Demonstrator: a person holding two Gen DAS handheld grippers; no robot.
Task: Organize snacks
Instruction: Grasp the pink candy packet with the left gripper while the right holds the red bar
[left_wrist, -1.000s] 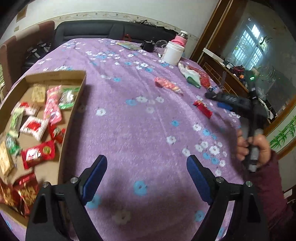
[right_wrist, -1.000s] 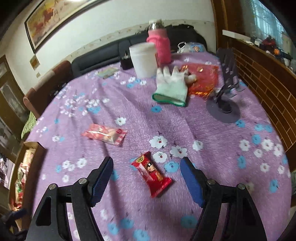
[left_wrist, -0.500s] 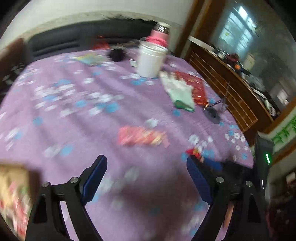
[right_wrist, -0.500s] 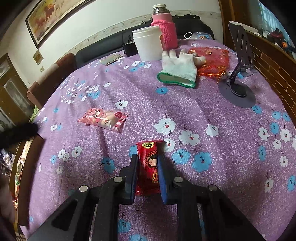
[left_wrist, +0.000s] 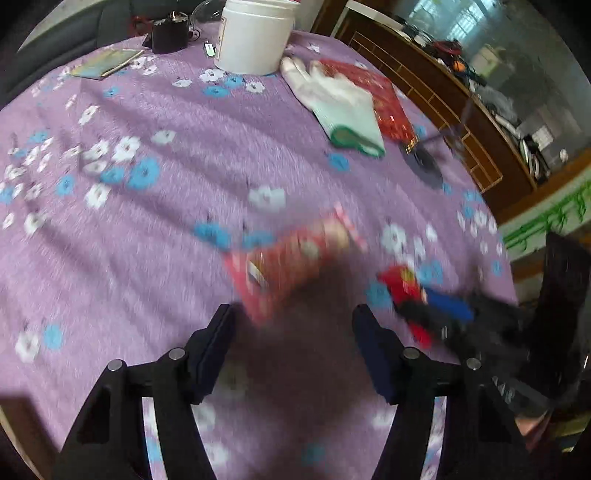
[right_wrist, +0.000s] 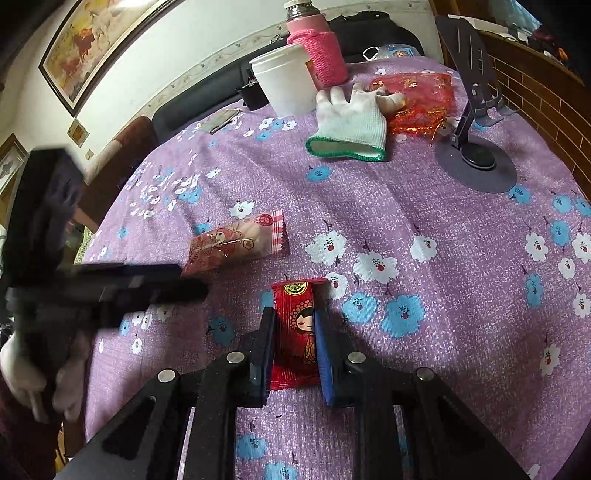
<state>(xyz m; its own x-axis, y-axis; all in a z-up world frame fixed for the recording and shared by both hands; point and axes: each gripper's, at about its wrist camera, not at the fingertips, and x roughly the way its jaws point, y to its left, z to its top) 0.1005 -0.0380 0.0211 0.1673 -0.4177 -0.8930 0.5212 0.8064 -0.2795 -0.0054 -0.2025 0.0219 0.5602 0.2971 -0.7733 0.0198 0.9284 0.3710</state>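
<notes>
Right gripper (right_wrist: 293, 332) is clamped on the red snack (right_wrist: 295, 328), which lies on the cloth (right_wrist: 443, 229). Left gripper (left_wrist: 291, 332) is half open and closing, pink snack (left_wrist: 291, 266) just ahead, not yet between the pads (blurry). Centre it before squeezing.

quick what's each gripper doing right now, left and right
Left gripper: jaws closing, nothing clamped; pink clear-wrapped snack just ahead.
Right gripper: shut on the red foil doll-print snack packet.

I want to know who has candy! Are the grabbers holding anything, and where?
The right gripper pinches the red doll candy by its long sides. The left gripper, closing, holds nothing yet; the pink snack lies just ahead.
</notes>
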